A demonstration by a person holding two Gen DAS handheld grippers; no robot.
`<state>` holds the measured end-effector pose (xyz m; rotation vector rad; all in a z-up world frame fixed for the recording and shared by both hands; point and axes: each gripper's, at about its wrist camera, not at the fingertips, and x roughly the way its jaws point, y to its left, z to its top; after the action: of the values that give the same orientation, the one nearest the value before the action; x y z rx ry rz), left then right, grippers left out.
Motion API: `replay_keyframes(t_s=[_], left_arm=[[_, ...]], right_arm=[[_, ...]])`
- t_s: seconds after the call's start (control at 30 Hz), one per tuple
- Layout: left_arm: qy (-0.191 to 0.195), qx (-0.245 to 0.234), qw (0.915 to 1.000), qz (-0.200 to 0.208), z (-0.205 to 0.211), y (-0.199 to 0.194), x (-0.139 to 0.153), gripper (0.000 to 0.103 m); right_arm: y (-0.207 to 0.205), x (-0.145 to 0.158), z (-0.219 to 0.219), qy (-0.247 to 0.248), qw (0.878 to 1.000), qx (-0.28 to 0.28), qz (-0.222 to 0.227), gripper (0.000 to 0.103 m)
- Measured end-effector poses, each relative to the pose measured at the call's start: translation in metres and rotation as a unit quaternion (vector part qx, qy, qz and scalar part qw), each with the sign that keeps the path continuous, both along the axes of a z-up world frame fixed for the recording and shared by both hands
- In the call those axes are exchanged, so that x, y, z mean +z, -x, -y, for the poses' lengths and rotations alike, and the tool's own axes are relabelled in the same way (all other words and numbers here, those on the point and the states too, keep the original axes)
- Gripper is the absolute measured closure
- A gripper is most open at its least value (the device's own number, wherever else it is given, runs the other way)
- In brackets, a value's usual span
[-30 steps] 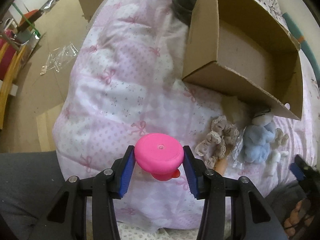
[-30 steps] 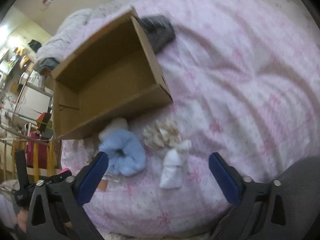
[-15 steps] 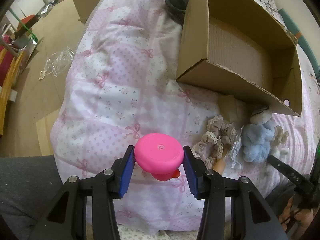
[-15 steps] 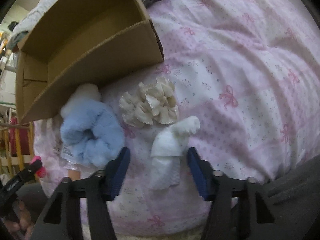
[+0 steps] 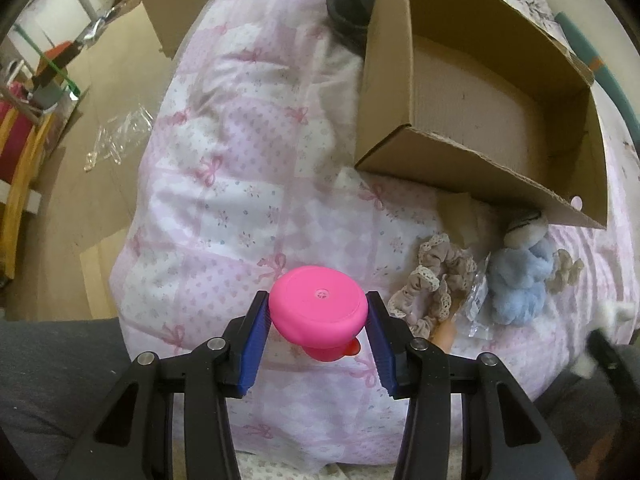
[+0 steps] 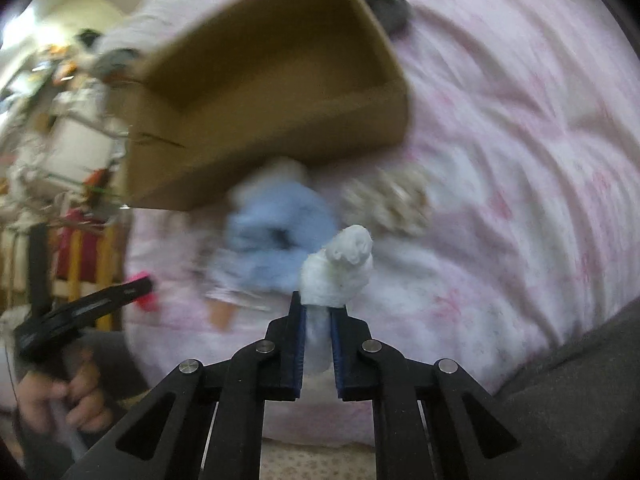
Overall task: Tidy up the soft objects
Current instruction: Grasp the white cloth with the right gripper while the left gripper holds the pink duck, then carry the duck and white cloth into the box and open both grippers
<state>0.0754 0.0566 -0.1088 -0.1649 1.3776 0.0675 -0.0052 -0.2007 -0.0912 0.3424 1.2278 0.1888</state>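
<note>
The left gripper (image 5: pixel 318 316) was clamped on a pink round toy (image 5: pixel 318 306), its blue pads pressing the toy's 2 sides, held above the pink bow-print quilt (image 5: pixel 224 200) on the bed. In the left wrist view the open cardboard box (image 5: pixel 400 80) sat at 1 o'clock from the toy, with a dark garment (image 5: pixel 348 4) touching its far corner. At 3 o'clock from the toy lay a beige lace scrunchie (image 5: pixel 436 280), and just beyond it a clear plastic wrapper (image 5: pixel 478 300) and a fluffy blue scrunchie (image 5: pixel 520 284). A cream ruffled piece (image 5: pixel 566 270) lay touching the blue one on its far side.

The right gripper (image 6: pixel 318 312) had just been closing and was pinched tight on a white soft piece (image 6: pixel 340 272), whose top stuck up past the fingertips. The right wrist view was blurred. In it the box (image 6: pixel 280 140) was at 11 o'clock, the blue scrunchie (image 6: pixel 280 232) at 10 o'clock from the white piece, and the cream ruffled piece (image 6: pixel 388 204) at 1 o'clock. A hand (image 6: pixel 60 396) held the left gripper at the lower left edge.
</note>
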Motion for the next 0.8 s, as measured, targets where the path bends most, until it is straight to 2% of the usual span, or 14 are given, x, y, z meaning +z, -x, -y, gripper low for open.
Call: replay_keyframes(t_s=[0.13, 0.37, 0.57, 0.8], left_arm=[[-0.007, 0.003, 1.0, -0.004, 0.002, 0.001, -0.001, 0.06], [-0.027, -0.002, 0.9996, 0.004, 0.0, 0.003, -0.002, 0.06], [-0.037, -0.002, 0.9992, 0.016, 0.003, 0.007, 0.004, 0.06], [-0.032, 0.014, 0.9992, 0.019, 0.0, 0.007, 0.006, 0.06]], right_arm=[[0.008, 0.027, -0.008, -0.005, 0.997, 0.034, 0.062, 0.09], [0.003, 0.023, -0.015, 0.012, 0.997, 0.046, 0.067, 0.09], [0.006, 0.021, -0.009, -0.01, 0.996, 0.036, 0.082, 0.09], [0.003, 0.023, -0.005, -0.044, 0.994, 0.034, 0.096, 0.09]])
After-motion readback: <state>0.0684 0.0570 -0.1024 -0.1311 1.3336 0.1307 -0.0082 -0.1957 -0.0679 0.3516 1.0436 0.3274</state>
